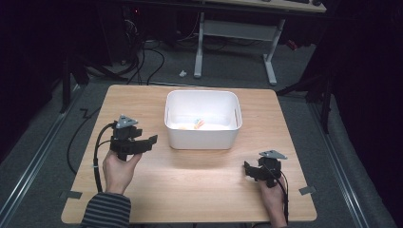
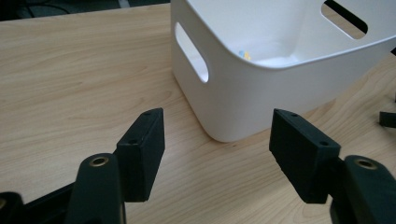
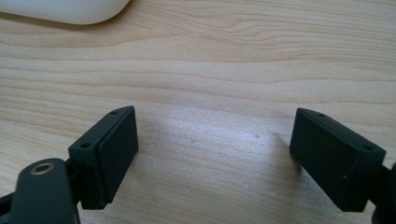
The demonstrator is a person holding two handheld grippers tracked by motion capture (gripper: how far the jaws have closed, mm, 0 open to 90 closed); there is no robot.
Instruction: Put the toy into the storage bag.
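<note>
Left gripper (image 2: 215,140): two black block-shaped jaws stand wide apart, nothing between them, above the light wooden tabletop (image 2: 70,79). Just beyond the jaws sits the white plastic bin (image 2: 243,93), rounded corner nearest, with an oval handle slot in its near wall and another in the far wall. A small yellow-and-blue item (image 2: 244,54) lies inside, too small to identify.
</note>
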